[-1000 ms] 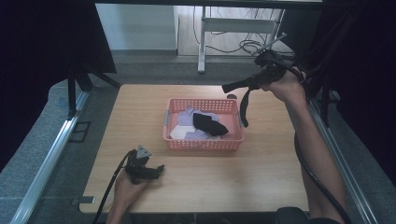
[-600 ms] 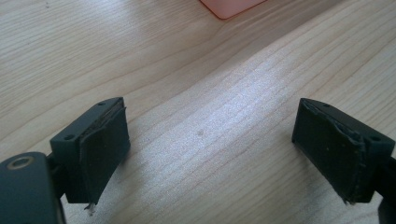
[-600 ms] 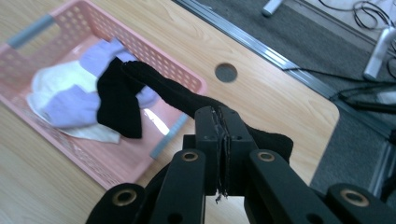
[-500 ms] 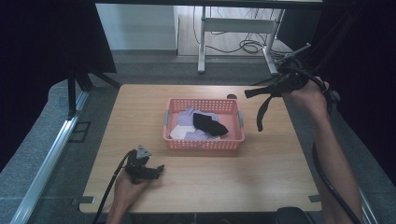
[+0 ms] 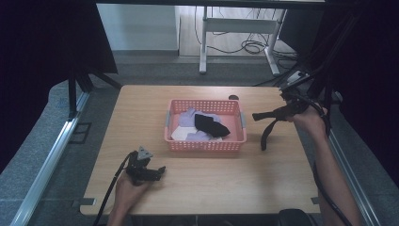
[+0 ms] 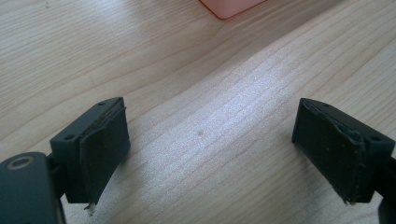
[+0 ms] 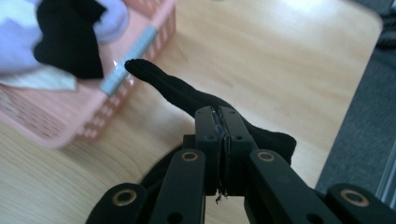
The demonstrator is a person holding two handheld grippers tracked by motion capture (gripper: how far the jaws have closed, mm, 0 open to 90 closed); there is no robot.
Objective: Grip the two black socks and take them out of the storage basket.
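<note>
A pink basket [image 5: 205, 145] stands mid-table with a black garment [image 5: 209, 125], lilac cloths [image 5: 188, 117] and a white cloth [image 5: 181, 134] inside. Just right of the basket, above the table, my right gripper [image 5: 277, 114] is shut on a black sock [image 5: 266, 134]. One end of the sock pokes toward the basket and the other hangs down. In the right gripper view the jaws [image 7: 222, 130] pinch the sock [image 7: 173, 91] beside the basket's wall [image 7: 70, 126]. My left gripper [image 5: 160, 170] rests open on the table near the front edge, its pads [image 6: 100, 144] wide apart over bare wood.
The wooden table [image 5: 263, 188] has bare room in front of and to both sides of the basket. A small dark disc [image 5: 233, 97] lies behind the basket. Metal rails [image 5: 47, 160] run along the table's sides, with a desk frame and cables on the floor beyond.
My right hand has come down and to the right with the black sock, from above the basket's far right corner to beside its right side. The left gripper has stayed put.
</note>
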